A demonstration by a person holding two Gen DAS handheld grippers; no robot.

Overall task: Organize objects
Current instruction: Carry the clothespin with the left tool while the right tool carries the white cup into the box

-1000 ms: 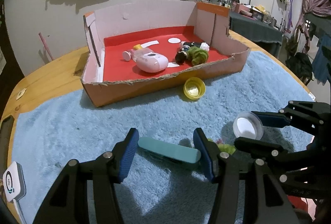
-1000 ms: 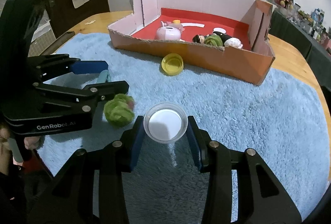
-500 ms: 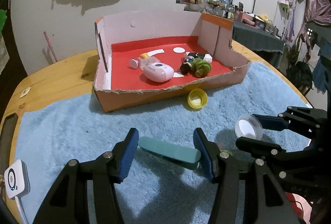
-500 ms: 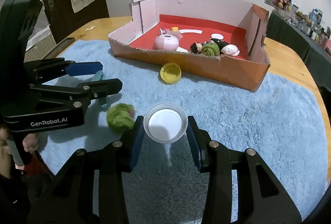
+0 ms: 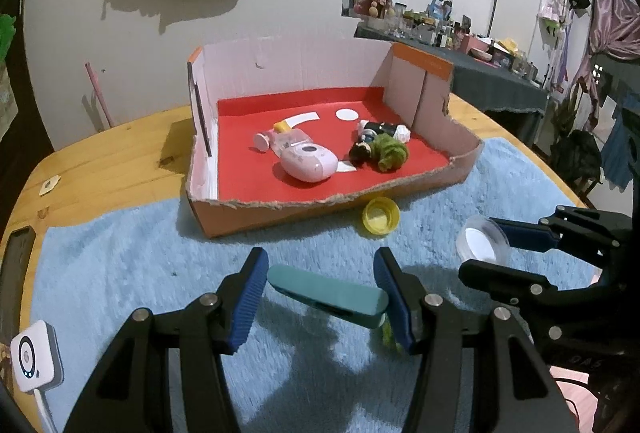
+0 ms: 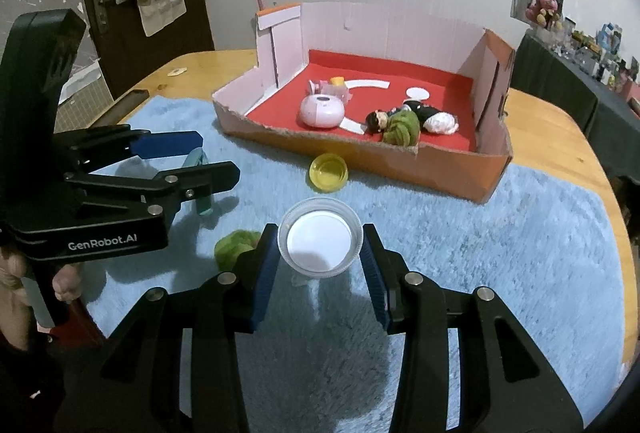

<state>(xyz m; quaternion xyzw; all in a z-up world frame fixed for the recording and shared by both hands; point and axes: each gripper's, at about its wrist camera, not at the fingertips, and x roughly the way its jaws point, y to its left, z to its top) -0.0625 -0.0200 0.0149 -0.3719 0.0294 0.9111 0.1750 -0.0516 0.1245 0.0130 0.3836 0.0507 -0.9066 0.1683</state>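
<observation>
My left gripper (image 5: 322, 293) is shut on a flat teal case (image 5: 328, 295), holding it crosswise above the blue rug (image 5: 140, 253). In the right wrist view the left gripper (image 6: 208, 163) and the teal case (image 6: 200, 189) show at the left. My right gripper (image 6: 320, 245) is shut on a clear round lid (image 6: 320, 243) with a white inside, also off the rug. In the left wrist view the right gripper (image 5: 480, 247) and the lid (image 5: 478, 243) show at the right. A green yarn ball (image 6: 236, 249) lies on the rug between the two grippers. Further back stands an open cardboard box (image 5: 280, 209) with a red floor.
A yellow cap (image 5: 381, 221) lies on the rug against the box front. The box holds a pink device (image 5: 306, 163), a small bottle, a second green ball (image 5: 390, 153) and a dark doll. A white gadget (image 5: 36, 361) sits at the rug's left corner. A hand (image 6: 16, 273) grips the left tool.
Both grippers have risen a little with the case and the lid still held. The green ball on the rug sits lower in both views.
</observation>
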